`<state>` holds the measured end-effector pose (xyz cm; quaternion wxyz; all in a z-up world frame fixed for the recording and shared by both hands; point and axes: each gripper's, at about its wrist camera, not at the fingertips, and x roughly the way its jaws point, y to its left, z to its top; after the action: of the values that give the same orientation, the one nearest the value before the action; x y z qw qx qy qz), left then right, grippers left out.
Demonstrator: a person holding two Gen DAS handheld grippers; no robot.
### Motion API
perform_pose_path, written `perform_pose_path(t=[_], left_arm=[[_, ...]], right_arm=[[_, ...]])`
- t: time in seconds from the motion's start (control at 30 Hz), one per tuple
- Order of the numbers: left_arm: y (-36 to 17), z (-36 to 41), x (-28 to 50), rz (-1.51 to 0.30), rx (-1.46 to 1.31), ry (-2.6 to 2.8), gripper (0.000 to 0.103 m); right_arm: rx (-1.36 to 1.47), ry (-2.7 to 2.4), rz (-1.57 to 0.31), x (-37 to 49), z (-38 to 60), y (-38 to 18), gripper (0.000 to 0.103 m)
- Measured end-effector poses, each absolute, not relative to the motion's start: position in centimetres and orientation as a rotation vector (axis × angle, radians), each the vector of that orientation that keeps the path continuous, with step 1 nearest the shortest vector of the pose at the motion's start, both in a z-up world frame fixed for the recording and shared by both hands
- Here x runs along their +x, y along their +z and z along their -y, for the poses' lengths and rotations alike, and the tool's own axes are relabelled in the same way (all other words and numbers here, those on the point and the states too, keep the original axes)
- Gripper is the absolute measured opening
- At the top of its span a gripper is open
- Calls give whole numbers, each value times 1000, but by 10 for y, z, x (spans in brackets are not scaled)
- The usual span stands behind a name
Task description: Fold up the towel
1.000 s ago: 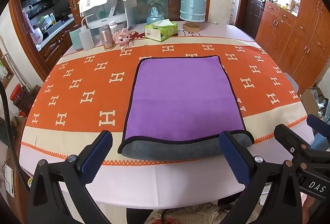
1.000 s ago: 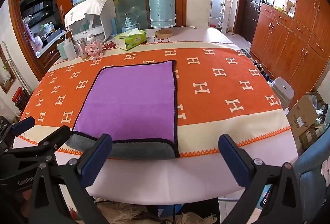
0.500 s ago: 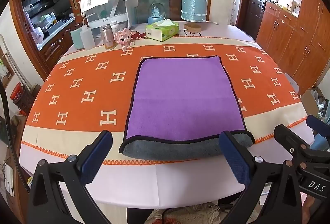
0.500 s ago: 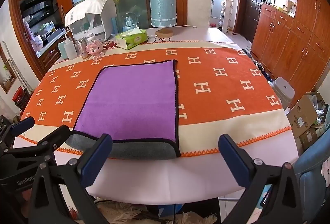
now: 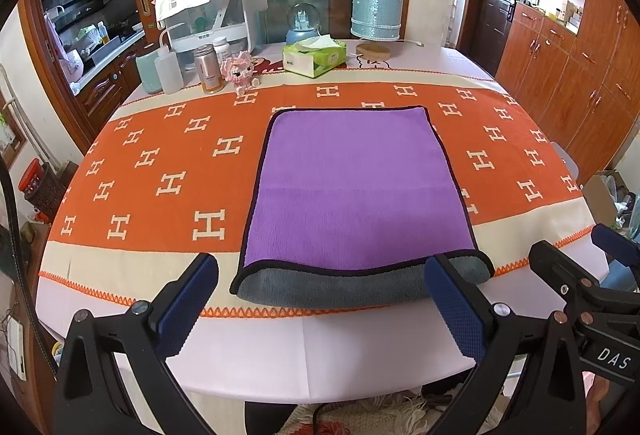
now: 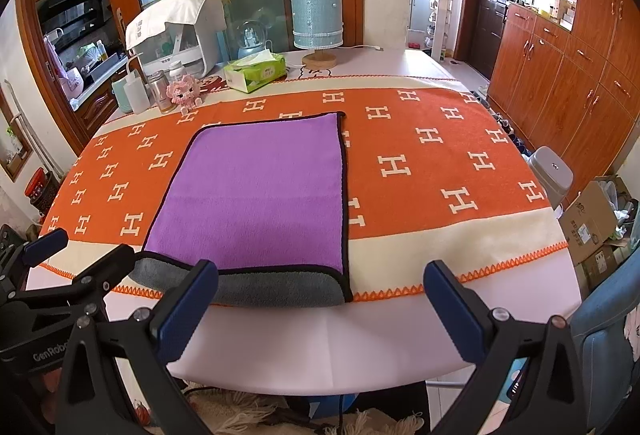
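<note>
Left gripper (image 5: pixel 320 309) and right gripper (image 6: pixel 320 309), each with jaws spread wide and nothing between them; both hang off the near edge of the table (image 5: pixel 320 355) and touch neither cloth nor towel. The finger pads (image 5: pixel 188 305) are dark blue with a fine dimpled texture, mounted on matte black arms fixed with small metal screws. In the left wrist view the right gripper appears at the lower right; in the right wrist view the left gripper appears at the lower left.

The towel (image 5: pixel 356 191) lies flat near the middle of the near edge of the table, on an orange blanket (image 5: pixel 152 171). It is folded once: a purple, short-pile upper face, roughly rectangular, bound with a thin black hem. Along its near side a grey plush layer (image 5: pixel 340 289) shows below the purple layer as a soft rounded band, reaching the blanket's cream border and orange zigzag stitching. A faint crease crosses the purple face from side to side.

The blanket carries a repeating white H pattern and looks woven. A smooth pale tablecloth covers the table beneath it.

Along the far edge stand a green tissue box (image 5: pixel 314 57), a pale blue cylindrical lamp (image 5: pixel 378 11) on a round wooden base, a snow globe (image 5: pixel 303 19), a pink toy figure (image 5: pixel 240 71), a metal-topped jar (image 5: pixel 209 69), and translucent plastic bottles (image 5: pixel 168 69).
</note>
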<state>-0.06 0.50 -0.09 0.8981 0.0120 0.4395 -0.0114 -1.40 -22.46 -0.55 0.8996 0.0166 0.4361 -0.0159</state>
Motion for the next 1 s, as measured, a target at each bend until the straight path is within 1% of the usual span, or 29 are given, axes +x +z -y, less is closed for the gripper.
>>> perform_pose_path(t=[1.0], left_arm=[[-1, -6, 0, -910, 20, -23, 102]], right_arm=[[27, -32, -907, -13, 221, -7, 102]])
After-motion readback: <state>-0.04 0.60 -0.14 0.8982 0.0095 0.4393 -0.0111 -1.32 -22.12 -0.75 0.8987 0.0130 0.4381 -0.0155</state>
